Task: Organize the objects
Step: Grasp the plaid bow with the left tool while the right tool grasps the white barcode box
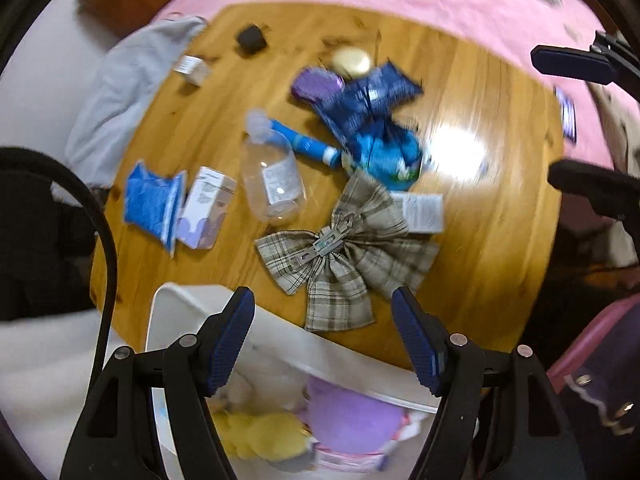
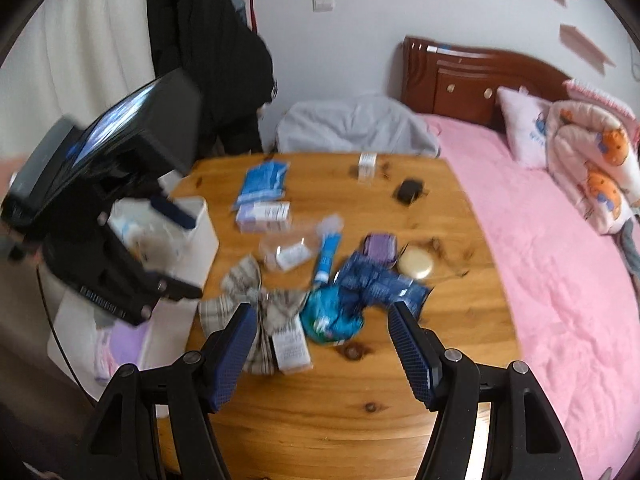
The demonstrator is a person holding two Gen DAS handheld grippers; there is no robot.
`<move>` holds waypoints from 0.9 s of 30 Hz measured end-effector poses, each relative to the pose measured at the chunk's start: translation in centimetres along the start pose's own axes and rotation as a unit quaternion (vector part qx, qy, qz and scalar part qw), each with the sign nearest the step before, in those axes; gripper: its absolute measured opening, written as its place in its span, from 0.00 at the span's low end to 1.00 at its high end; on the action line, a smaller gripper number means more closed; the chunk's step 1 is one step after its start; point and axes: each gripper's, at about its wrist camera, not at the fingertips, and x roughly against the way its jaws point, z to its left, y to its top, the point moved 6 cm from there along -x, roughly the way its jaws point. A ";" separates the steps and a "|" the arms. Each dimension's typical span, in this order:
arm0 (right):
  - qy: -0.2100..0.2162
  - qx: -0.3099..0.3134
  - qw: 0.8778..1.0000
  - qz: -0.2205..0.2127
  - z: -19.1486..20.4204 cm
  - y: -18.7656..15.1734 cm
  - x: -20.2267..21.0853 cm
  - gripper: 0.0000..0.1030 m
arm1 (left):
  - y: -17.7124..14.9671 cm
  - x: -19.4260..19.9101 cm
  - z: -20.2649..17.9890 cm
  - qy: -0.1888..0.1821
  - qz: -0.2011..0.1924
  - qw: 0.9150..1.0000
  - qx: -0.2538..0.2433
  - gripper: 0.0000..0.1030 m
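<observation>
Both tools gape wide and empty: the left tool (image 1: 322, 334) hangs over the bin (image 1: 176, 300), the right tool (image 2: 322, 338) faces the bow (image 2: 248, 304) on the table (image 2: 340, 412). Loose clutter awaits sorting, I reckon.

The left tongs (image 1: 322, 340) have two black plastic arms with cut-out slots, each fixed by round silver screws, and dark blue ribbed pads (image 1: 232, 340) line their inner faces. A thin black cable (image 1: 106, 240) curves along the left side. The right tongs (image 2: 322, 354) are the same build: black arms, silver screws, blue textured pads (image 2: 414, 354).
</observation>
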 end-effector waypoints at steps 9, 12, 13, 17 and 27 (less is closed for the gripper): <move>0.015 0.032 0.998 0.042 1.0 -4.5 -7.2 0.53 | 1.3 -6.5 -0.3 -0.021 0.070 0.996 -0.057 0.72; 0.033 0.036 0.998 0.050 1.3 -4.9 -8.3 0.53 | 1.6 -7.8 -0.4 -0.027 0.081 0.994 -0.069 0.72; 0.040 0.042 0.997 0.050 1.5 -5.0 -8.5 0.53 | 1.6 -8.2 -0.4 -0.029 0.084 0.993 -0.073 0.72; 0.044 0.069 0.996 0.047 2.4 -5.1 -9.1 0.53 | 1.6 -9.3 -0.2 -0.031 0.095 0.992 -0.080 0.72; 0.056 0.086 0.992 0.072 3.3 -5.6 -12.0 0.36 | 1.2 -11.5 -1.3 -0.045 0.119 0.986 -0.110 0.61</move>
